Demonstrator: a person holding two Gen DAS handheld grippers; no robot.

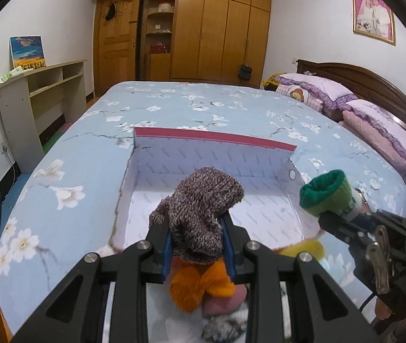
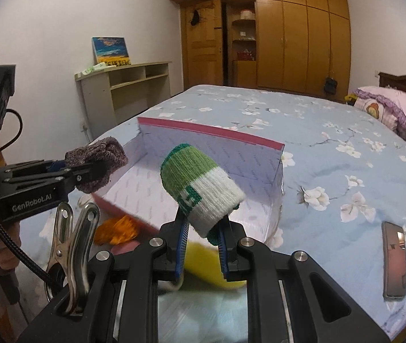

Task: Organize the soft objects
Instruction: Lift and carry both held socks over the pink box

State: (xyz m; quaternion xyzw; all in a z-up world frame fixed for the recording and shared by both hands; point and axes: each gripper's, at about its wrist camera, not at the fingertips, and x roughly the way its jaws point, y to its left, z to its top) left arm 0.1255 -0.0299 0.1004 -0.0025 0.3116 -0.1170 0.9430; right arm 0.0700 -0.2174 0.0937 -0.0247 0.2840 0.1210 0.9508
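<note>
**Two knitted pieces carried toward the open box**

A brown-grey marled knitted sock (image 1: 203, 214) is clamped in the left tongs (image 1: 198, 245), and a green-and-white striped knitted cuff (image 2: 200, 188) is clamped in the right tongs (image 2: 201, 245). Both are held above the bed (image 1: 231, 108). The open white cardboard box with a pink rim (image 1: 214, 154) lies directly ahead of both tongs, its long axis running crosswise. The left tongs are judged nearer its interior.
</note>
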